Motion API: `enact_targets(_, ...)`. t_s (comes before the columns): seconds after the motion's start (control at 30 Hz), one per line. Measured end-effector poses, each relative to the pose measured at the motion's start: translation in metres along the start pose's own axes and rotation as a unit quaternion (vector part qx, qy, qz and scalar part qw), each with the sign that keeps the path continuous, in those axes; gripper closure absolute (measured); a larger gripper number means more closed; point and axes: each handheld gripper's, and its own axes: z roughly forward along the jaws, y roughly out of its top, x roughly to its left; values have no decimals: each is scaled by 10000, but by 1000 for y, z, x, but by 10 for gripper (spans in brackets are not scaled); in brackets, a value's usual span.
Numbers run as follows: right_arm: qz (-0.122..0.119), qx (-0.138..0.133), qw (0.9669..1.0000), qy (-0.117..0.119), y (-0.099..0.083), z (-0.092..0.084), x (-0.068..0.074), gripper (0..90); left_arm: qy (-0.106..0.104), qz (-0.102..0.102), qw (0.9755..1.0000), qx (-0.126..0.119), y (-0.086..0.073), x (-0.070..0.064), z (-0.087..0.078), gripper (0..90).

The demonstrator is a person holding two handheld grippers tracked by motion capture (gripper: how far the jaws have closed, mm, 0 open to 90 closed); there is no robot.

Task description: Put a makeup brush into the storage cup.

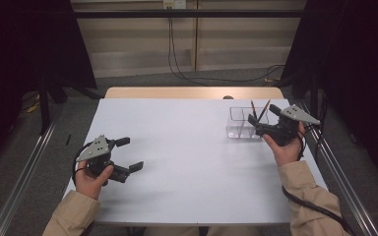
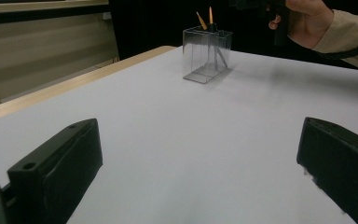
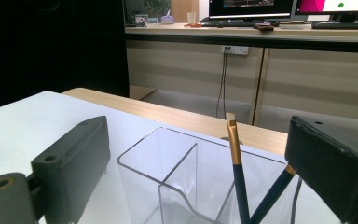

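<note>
Spanning most of the high view, the white bench (image 1: pixel 192 162) carries a clear plastic holder (image 1: pixel 242 123) toward its far right side, with a strip of bare wood showing along the bench's far edge. The holder is split into compartments, and the right gripper view shows two dark blue pencils (image 3: pixel 239 182) with gold bands leaning in the nearer right compartment, crossing low down, while the left compartment looks empty. The left gripper (image 1: pixel 128 154) sits at the near left of the bench, held in the person's left hand (image 1: pixel 92 179), well apart from the holder; its fingers (image 2: pixel 58 168) are spread wide with only bare bench between them. The right gripper (image 1: pixel 262 119) is held in the right hand (image 1: pixel 286 147) just beside the holder's right end, raised above the bench, with its grey plate on top. Its fingers (image 3: pixel 74 161) also stand apart, flanking the holder's upper rim and the pencils without touching them. Tan sleeves cover both forearms.
</note>
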Motion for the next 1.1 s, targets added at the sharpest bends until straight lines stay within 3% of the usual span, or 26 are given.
enact_targets(0.53,-76,68,9997,220,0,-5,12,43,-13,14,10000,-15,1,-1,0,0)
enact_targets(1.1,-22,101,9993,372,-10,-24,18,39,-55,25,10000,5,1,-1,3,0)
